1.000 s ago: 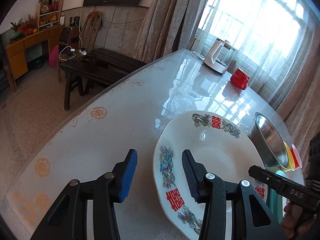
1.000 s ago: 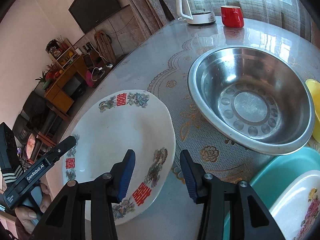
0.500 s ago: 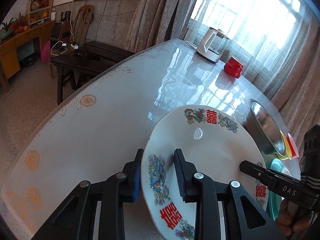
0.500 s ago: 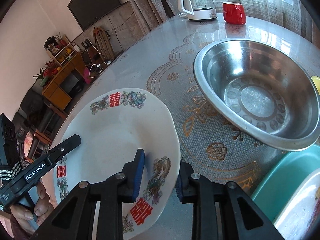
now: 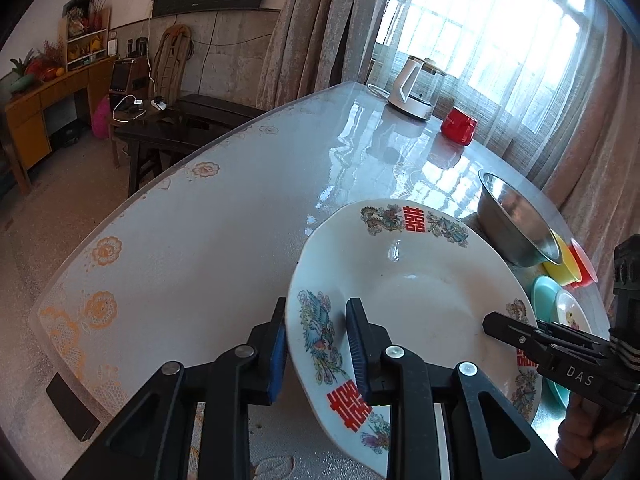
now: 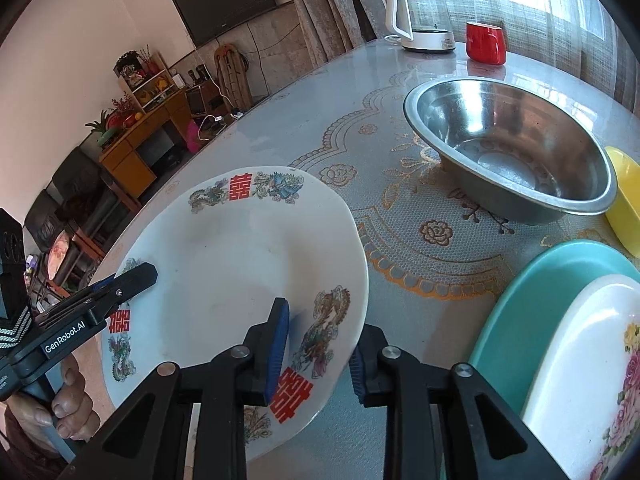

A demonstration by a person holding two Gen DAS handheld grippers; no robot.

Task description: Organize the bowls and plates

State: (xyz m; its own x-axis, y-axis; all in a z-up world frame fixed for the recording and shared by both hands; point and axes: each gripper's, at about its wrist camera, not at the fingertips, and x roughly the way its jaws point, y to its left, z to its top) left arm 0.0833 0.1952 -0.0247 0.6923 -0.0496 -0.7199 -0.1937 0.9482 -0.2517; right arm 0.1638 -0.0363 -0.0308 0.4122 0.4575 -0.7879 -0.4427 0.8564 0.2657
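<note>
A large white plate (image 5: pixel 416 284) with red characters and dragon patterns is held above the table by both grippers, and it also shows in the right wrist view (image 6: pixel 240 264). My left gripper (image 5: pixel 320 344) is shut on its near-left rim. My right gripper (image 6: pixel 318 348) is shut on its opposite rim. A steel bowl (image 6: pixel 508 144) stands on the table to the right, also in the left wrist view (image 5: pixel 516 224). A yellow bowl (image 6: pixel 624 196) sits beside it. A white floral plate (image 6: pixel 588 368) lies in a teal plate (image 6: pixel 532 308).
A white kettle (image 6: pixel 424 20) and a red cup (image 6: pixel 485 43) stand at the far end of the glass-topped table (image 5: pixel 208 240). A red bowl (image 5: pixel 585 261) sits behind the yellow one. A dark bench (image 5: pixel 176 136) stands beyond the table's left edge.
Both grippers went from open astride the plate's rim to shut on it. The plate has lifted off the table and tilted.
</note>
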